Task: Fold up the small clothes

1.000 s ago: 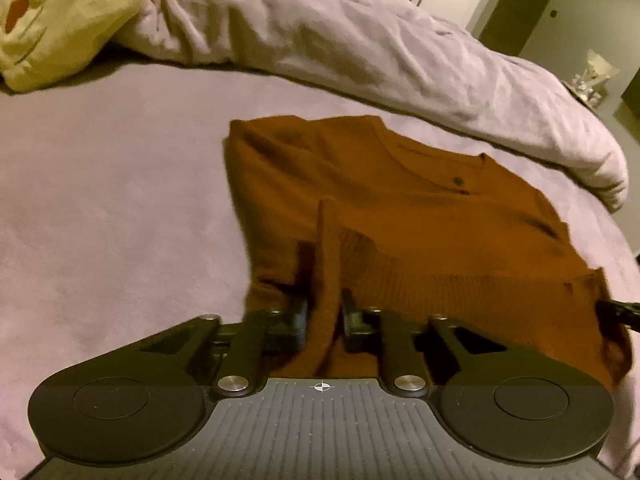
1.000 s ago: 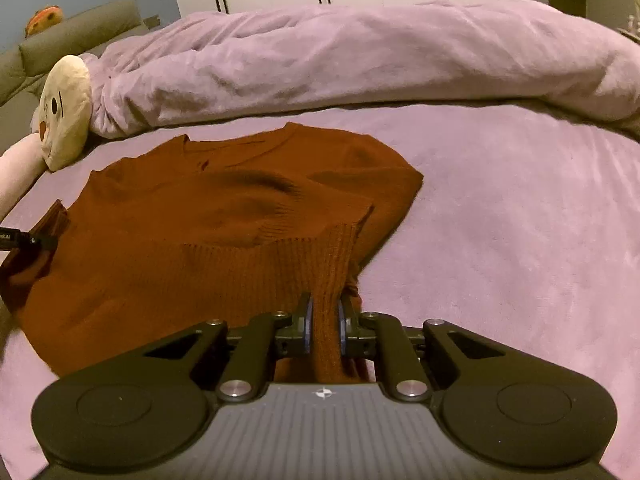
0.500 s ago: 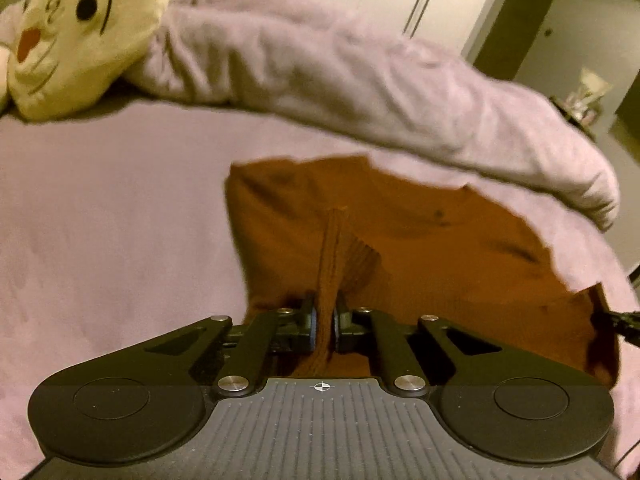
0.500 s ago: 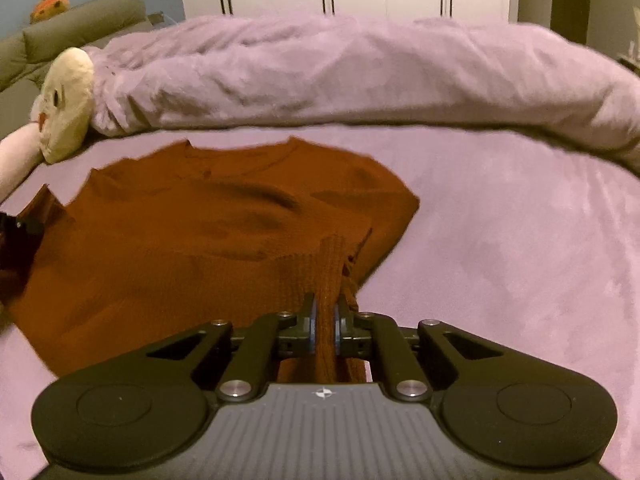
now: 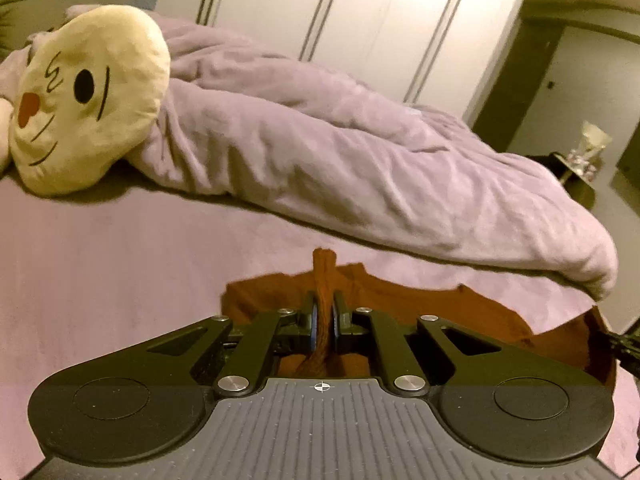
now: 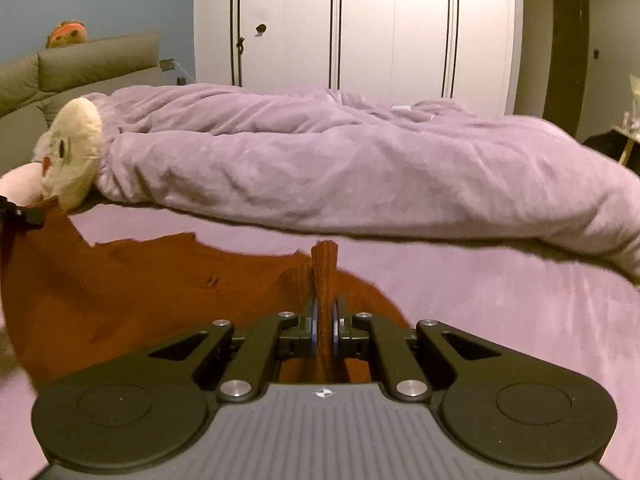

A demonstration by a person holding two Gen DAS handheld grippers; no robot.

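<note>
One rust sweater (image 6: 152, 280) on lilac bedsheet (image 6: 500, 312), hem raised, neckline toward rolled duvet (image 6: 340, 168). Two grippers: left gripper (image 5: 324, 320) and right gripper (image 6: 325, 320), each pinched tight on ribbed hem. One plush pillow (image 5: 88, 96). Headboard (image 6: 80, 64) only in right view.

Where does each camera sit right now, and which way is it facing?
Left wrist: behind the left claw, facing across the bed to the duvet and plush toy; claw pinches the brown sweater.
Right wrist: behind the right claw, facing the duvet and wardrobe; claw pinches the sweater too.
Shared: sweater, duvet, plush, each other's claw tip at the frame edge.
</note>
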